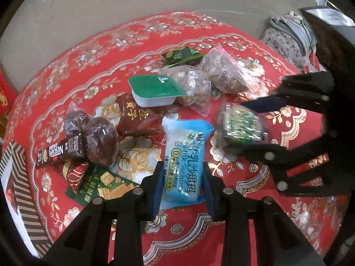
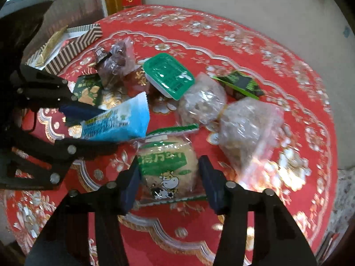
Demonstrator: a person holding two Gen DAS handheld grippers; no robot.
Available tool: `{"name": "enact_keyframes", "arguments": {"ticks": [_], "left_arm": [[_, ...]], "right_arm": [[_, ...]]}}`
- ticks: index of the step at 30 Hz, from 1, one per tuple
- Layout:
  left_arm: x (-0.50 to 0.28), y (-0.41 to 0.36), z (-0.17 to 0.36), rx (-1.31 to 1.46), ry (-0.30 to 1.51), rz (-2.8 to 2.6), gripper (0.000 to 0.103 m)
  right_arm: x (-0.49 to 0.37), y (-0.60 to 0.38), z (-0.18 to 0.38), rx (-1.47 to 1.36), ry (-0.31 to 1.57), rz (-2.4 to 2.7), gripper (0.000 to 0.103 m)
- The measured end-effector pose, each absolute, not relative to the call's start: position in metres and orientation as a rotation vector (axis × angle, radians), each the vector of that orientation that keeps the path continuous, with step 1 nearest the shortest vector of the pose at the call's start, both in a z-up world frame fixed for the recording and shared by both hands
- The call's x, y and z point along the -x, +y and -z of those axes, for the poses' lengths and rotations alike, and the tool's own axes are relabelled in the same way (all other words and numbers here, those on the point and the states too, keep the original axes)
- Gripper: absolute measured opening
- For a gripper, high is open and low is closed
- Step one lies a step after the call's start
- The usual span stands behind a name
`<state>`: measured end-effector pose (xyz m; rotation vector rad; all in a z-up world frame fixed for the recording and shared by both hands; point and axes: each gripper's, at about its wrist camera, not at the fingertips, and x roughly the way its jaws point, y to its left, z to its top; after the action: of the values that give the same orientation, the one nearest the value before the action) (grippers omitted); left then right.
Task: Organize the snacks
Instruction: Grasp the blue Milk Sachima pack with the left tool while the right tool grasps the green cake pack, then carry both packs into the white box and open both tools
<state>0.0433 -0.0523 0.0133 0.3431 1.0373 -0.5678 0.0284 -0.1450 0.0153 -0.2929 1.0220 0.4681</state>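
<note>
Left hand-held gripper [image 1: 182, 190] clamped on blue sachima packet [image 1: 185, 155]; right hand-held gripper [image 2: 169, 178] pinching green-labelled cake packet [image 2: 167, 166] (cow printed on wrapper), above red surface [image 2: 244, 51]

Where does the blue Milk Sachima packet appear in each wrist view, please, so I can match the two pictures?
Left wrist view: the blue Milk Sachima packet lies lower centre, between the left gripper fingers.
Right wrist view: the same packet sits left of centre, held by the gripper coming in from the left edge.
Shared landmark: the green-lidded white tub, just beyond the packet in both.
</note>
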Motion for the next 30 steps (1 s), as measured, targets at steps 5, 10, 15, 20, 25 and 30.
{"name": "enact_keyframes", "arguments": {"ticks": [5, 10, 15, 20, 25, 30], "left_arm": [[-0.030, -0.054, -0.017, -0.333, 0.984, 0.543, 0.030], [-0.002, -0.046, -0.038, -0.340, 0.888, 0.469, 0.030], [0.018, -0.017, -0.066, -0.272, 0.818, 0.397, 0.030], [0.032, 0.021, -0.085, -0.254, 0.760, 0.298, 0.030], [0.038, 0.066, -0.094, -0.224, 0.747, 0.211, 0.030], [0.041, 0.108, -0.098, -0.203, 0.737, 0.131, 0.030]], "right_arm": [[-0.002, -0.151, -0.024, 0.314, 0.973, -0.395, 0.048], [0.021, -0.152, -0.045, 0.301, 0.906, -0.369, 0.048], [0.034, -0.136, -0.069, 0.281, 0.838, -0.373, 0.048], [0.032, -0.110, -0.080, 0.258, 0.806, -0.396, 0.048], [0.029, -0.076, -0.084, 0.243, 0.789, -0.441, 0.048], [0.026, -0.030, -0.089, 0.235, 0.776, -0.507, 0.048]]}}
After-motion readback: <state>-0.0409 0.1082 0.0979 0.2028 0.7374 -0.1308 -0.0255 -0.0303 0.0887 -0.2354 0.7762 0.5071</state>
